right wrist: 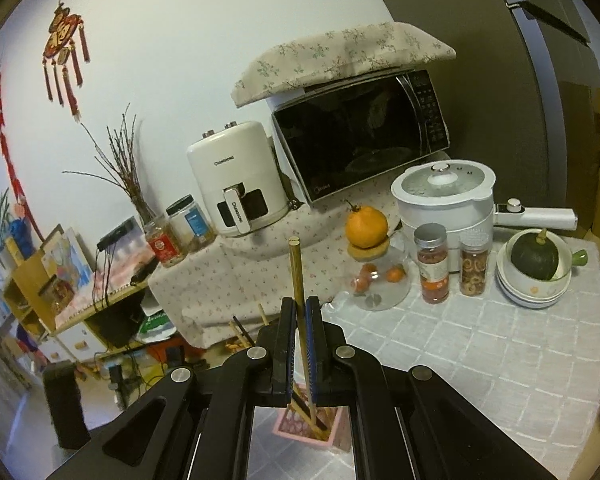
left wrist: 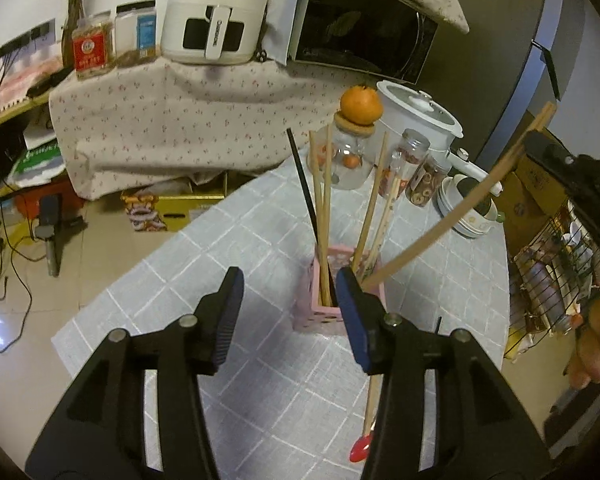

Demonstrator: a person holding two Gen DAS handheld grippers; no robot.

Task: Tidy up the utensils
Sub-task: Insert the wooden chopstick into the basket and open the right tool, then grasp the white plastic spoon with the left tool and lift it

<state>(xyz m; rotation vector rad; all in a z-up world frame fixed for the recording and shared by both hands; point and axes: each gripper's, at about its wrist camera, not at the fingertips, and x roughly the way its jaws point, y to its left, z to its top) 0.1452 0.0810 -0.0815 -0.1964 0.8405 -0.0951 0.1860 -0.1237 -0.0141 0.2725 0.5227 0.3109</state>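
Your right tongs (right wrist: pixel 299 312) are clenching a long wooden chopstick (right wrist: pixel 299 276) partway along its shaft, its top end poking up past the fingertips and its lower end reaching down toward the pink holder (right wrist: pixel 300 428) directly beneath the jaws. Your left tongs (left wrist: pixel 290 280) are hanging released, nothing between the pads, the pink holder (left wrist: pixel 320 314) sitting just ahead of them and a little toward their right finger. In the left wrist view, the held chopstick (left wrist: pixel 452 216) is slanting from the holder's mouth up and away to the right, toward the right gripper's dark body at the frame edge, so its long axis is lying well off vertical while the chopsticks already in the holder (left wrist: pixel 323 216) are leaning only slightly. That tilt looks like the thing your next move depends on: the tip appears to be at or inside the rim, and letting go seems likely to leave it leaning outward. A red-tipped utensil (left wrist: pixel 360 450) is lying on the grey checked tablecloth (left wrist: pixel 260 380) below your left tongs' right finger, partly hidden by it, so the left hand looks nearer for that pick-up.
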